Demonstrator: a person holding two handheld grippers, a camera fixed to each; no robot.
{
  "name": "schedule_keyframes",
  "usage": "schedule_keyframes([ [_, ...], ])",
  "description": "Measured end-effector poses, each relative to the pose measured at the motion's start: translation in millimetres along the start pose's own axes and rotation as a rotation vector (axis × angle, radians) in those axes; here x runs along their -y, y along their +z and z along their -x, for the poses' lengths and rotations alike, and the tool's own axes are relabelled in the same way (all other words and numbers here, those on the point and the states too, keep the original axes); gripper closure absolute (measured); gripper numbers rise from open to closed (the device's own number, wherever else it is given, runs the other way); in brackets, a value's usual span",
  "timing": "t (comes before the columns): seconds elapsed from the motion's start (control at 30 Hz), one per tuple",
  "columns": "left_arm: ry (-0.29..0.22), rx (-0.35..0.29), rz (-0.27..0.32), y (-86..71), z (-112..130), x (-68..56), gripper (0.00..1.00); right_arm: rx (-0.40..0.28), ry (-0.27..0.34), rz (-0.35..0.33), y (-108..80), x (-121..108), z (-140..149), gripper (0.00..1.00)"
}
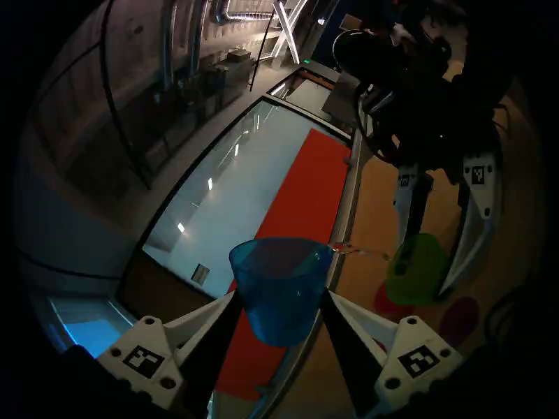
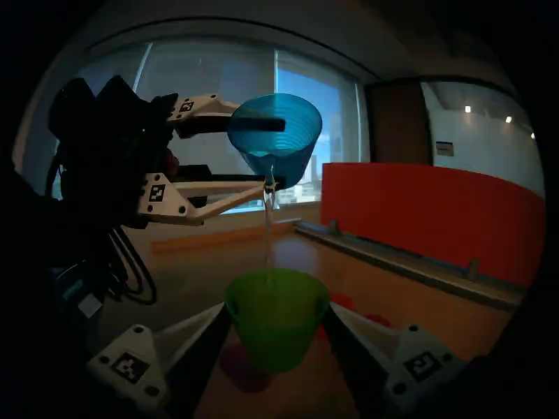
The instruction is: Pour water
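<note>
My left gripper is shut on a clear blue cup, held tilted on its side. From the cup's rim a thin stream of water runs toward a green cup farther off. That green cup sits between the fingers of my right gripper. In the right gripper view the blue cup hangs tipped above, gripped by the left gripper, and water falls straight into the green cup, on which my right gripper is shut.
A wooden table lies below, with dark red and purple round spots under the green cup. A red partition borders the table. Large windows stand behind. Black cables trail at the left.
</note>
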State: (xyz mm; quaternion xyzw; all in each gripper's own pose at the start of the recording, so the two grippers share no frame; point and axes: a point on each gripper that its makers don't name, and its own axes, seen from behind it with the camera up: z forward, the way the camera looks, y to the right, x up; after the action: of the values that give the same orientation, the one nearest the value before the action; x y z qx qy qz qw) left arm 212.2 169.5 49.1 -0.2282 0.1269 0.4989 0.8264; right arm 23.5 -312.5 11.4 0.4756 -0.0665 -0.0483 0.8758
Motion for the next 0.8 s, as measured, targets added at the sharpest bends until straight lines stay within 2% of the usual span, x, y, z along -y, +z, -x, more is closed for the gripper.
schedule_keyframes([
  [0.2,0.010,-0.001,0.005,-0.2,-0.1,-2.7,0.22,0.005,-0.014,0.001,-0.8,1.0,0.3,0.10],
  [0.8,0.058,-0.003,-0.003,-3.7,-1.2,-0.8,0.22,0.006,-0.020,0.004,-2.5,-1.3,-1.3,0.10],
])
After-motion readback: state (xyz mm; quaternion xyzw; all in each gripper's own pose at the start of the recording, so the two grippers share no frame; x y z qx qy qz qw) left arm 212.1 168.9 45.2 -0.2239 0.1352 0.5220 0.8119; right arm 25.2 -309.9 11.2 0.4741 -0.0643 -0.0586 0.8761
